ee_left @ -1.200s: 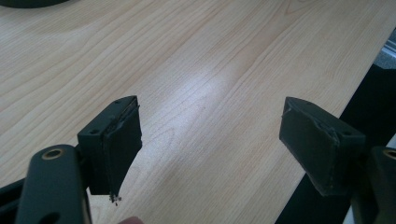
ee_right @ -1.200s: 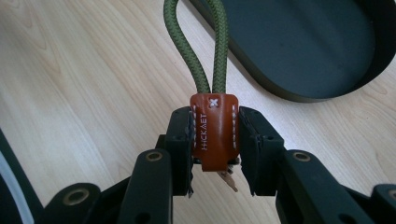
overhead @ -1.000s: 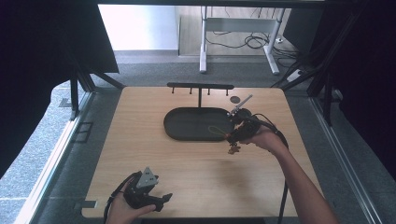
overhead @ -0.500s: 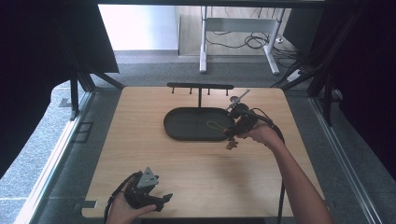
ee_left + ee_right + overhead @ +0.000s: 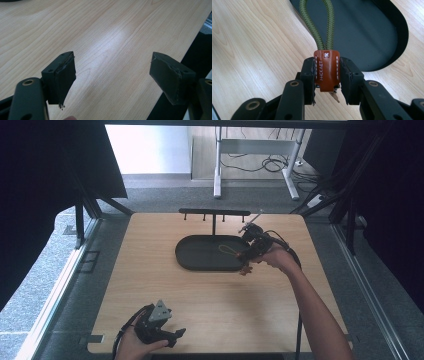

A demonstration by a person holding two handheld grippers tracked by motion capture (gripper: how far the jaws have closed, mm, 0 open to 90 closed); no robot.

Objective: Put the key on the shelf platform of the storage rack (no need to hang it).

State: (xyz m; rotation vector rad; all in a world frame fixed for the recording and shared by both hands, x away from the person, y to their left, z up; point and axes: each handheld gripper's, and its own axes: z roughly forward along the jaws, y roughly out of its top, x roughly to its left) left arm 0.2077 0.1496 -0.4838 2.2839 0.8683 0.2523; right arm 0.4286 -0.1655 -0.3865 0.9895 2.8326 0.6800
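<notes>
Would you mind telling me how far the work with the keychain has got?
Done: the right gripper has its jaws shut on the brown leather tab of the keychain. In hand: it holds the keychain at the near right edge of the black oval tray, its green cord loop over the tray. Left, probably: hanging it on the hook rack. The left gripper idles open.

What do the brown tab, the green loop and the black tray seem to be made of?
Brown tab: probably leather, smooth with a slight sheen; white stitching and stamped letters show. Green loop: braided cord, likely a synthetic or cotton fibre; the woven pattern is clear. Black tray: matte, maybe coated metal or plastic; its smooth surface does not settle which.
</notes>
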